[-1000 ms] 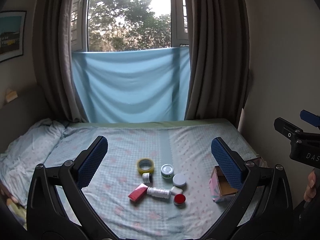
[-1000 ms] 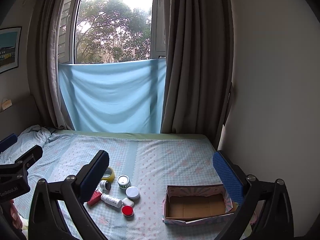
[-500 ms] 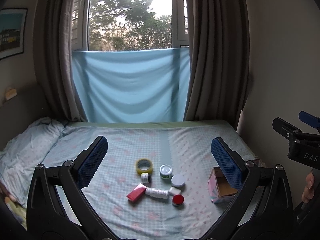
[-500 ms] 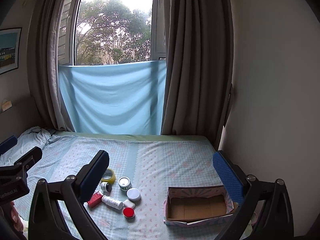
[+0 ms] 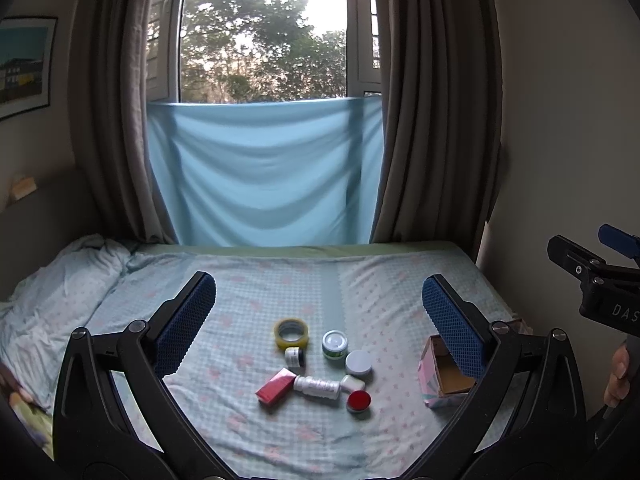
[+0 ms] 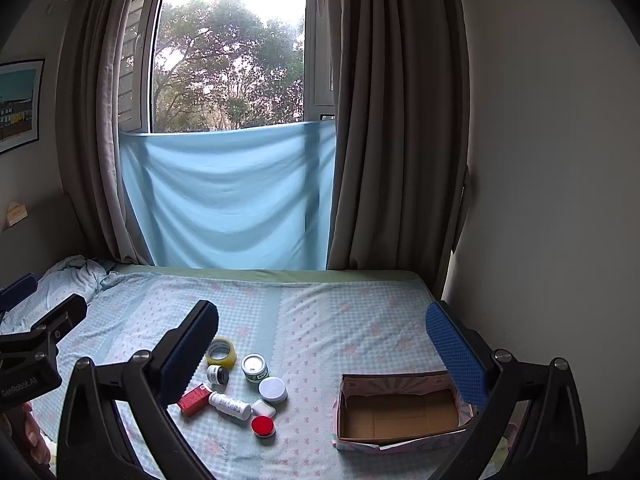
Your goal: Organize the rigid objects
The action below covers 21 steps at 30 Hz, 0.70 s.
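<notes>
1. The left wrist view looks forward, raised over the bed (image 5: 256, 296), toward the window (image 5: 264, 32).
2. The right wrist view faces likewise, further right, nearer the cardboard box (image 6: 400, 412).
3. Both share the bed, window and box.

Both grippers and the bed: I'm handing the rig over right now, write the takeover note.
Left gripper: open, empty, above the bed.
Right gripper: open, empty.
Cardboard box: on the right, empty.
Clustered left of it on the sheet: tape roll, small dark jar, green tin, white-lidded jar, red box, white bottle lying down, small white case, red-lidded jar.
Done: nothing boxed.
Left: probably all eight items into the box.
</notes>
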Motion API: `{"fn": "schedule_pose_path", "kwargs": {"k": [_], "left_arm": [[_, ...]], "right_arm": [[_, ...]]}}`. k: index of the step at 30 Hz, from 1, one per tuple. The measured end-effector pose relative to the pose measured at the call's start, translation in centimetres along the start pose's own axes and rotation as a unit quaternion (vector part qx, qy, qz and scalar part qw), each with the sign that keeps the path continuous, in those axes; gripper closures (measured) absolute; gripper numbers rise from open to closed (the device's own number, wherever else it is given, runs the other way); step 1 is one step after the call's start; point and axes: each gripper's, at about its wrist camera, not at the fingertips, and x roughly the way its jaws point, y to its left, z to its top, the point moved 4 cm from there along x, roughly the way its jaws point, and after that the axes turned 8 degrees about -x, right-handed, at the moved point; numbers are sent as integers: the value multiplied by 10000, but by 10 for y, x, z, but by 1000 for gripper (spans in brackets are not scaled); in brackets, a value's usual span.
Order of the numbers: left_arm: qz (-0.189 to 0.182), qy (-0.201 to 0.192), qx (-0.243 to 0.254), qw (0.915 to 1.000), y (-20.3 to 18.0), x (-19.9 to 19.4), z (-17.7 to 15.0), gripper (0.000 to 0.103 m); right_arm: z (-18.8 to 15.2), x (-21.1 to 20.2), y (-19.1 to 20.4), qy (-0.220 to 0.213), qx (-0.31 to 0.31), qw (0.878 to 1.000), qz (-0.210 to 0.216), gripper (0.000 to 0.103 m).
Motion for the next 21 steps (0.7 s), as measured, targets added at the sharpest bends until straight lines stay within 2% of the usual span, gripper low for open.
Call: {"fn": "schedule_pose_path", "kwargs": {"k": [21], "left_arm": [[76,-37,-8,10000,2,-1,1,1]], "right_arm": [[2,-2,-3,-45,27,10000,-25,0]]}}
